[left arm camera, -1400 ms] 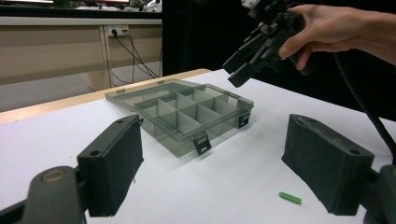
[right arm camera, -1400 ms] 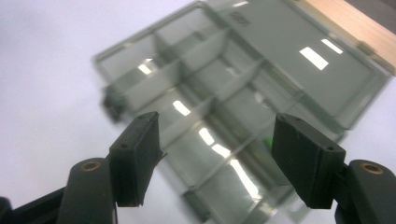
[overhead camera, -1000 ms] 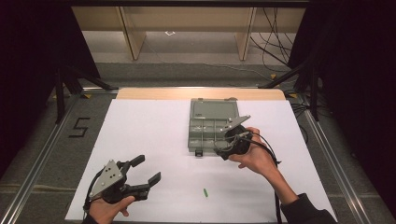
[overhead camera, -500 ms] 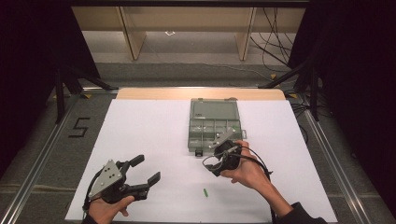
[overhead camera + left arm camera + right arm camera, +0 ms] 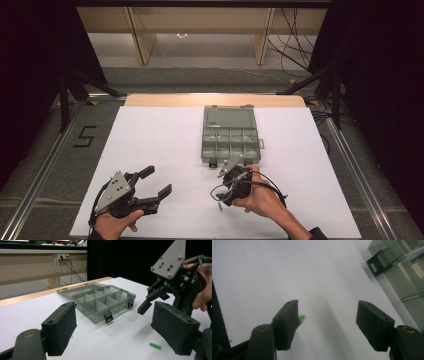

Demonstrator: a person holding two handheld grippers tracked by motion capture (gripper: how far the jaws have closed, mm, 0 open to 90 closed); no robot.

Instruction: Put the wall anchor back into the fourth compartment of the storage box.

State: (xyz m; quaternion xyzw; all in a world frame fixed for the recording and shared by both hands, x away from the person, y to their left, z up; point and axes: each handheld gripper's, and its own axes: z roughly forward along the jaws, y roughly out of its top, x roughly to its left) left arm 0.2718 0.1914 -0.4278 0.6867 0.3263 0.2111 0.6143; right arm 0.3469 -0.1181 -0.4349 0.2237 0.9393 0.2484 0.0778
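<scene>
Jaws of the right gripper (image 5: 226, 192) stand wide and empty above the white table (image 5: 150, 140); the left gripper (image 5: 155, 186) is open too. Lying flat between them, the small green stick (image 5: 155, 346) looks light, stiff, likely to skid; pinch across its middle.

You have a small bright green piece (image 5: 219, 206) on the white table cover (image 5: 150, 140), a smoky grey translucent compartment box (image 5: 231, 135) with black latches, and black grippers, apparently grey-plated.
</scene>
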